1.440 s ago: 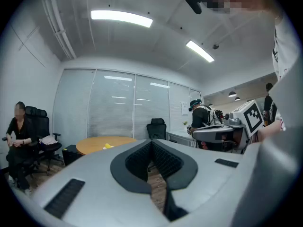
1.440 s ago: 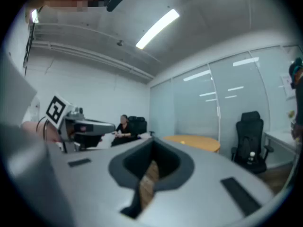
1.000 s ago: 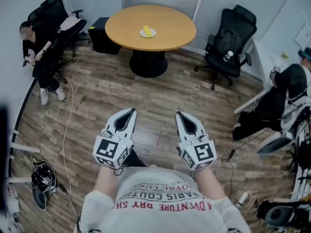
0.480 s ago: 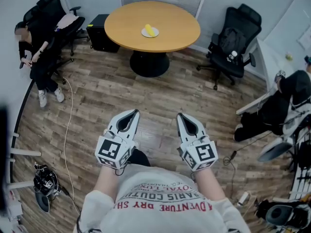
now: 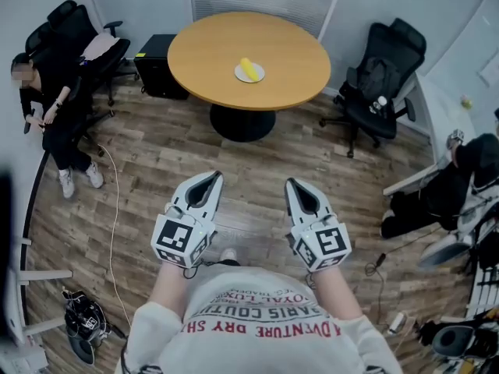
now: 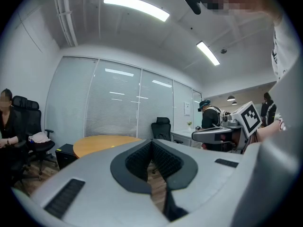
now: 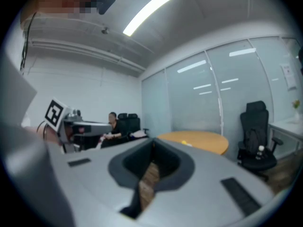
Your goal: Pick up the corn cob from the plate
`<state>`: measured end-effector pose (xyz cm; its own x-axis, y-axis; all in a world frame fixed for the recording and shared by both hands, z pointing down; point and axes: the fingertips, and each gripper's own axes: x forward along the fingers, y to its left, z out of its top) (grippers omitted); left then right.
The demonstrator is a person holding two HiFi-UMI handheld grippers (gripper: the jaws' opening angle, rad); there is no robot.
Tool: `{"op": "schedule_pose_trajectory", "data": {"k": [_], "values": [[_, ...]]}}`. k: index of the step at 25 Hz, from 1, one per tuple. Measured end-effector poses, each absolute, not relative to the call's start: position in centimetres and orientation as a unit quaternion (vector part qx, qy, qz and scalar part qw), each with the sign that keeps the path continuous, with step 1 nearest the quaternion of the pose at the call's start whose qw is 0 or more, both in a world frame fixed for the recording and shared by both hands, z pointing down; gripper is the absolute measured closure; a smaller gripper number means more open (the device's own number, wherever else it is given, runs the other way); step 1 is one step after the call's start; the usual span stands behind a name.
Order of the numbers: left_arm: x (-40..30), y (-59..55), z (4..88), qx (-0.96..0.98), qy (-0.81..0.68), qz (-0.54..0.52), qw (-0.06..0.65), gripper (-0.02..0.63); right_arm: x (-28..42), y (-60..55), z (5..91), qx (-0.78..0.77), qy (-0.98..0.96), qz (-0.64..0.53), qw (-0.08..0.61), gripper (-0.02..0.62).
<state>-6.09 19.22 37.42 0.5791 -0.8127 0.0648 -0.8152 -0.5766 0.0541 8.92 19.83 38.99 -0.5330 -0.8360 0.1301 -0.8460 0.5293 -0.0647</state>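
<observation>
A yellow corn cob (image 5: pixel 249 69) lies on a small white plate (image 5: pixel 241 75) near the middle of a round wooden table (image 5: pixel 203 53) at the far end of the room. My left gripper (image 5: pixel 209 178) and right gripper (image 5: pixel 293 184) are held side by side in front of my chest, well short of the table, both pointing toward it. Both are shut with nothing between the jaws. In the right gripper view the table (image 7: pixel 199 138) shows ahead with the cob (image 7: pixel 184 144) as a tiny yellow speck. The left gripper view shows the table's edge (image 6: pixel 97 142) only.
Wood-plank floor lies between me and the table. Black office chairs stand at the table's left (image 5: pixel 74 29) and right (image 5: pixel 382 72). A person (image 5: pixel 43 107) sits at the far left. Another person (image 5: pixel 452 178) and equipment sit at the right; a cable (image 5: pixel 115 209) trails on the floor at left.
The table and plate have drawn nearer and lower in the head view as I walk toward them. Both grippers keep their pose in front of me, still shut.
</observation>
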Motion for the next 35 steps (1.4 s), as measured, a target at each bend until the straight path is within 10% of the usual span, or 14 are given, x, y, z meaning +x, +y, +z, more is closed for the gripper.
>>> {"op": "schedule_pose_trajectory", "data": {"k": [35], "values": [[-2.8, -18.8, 40.7, 0.831, -0.552, 0.040, 0.052, 0.571, 11.3, -22.1, 42.1, 0.389, -0.916, 0.077, 0.063, 0.568]]}}
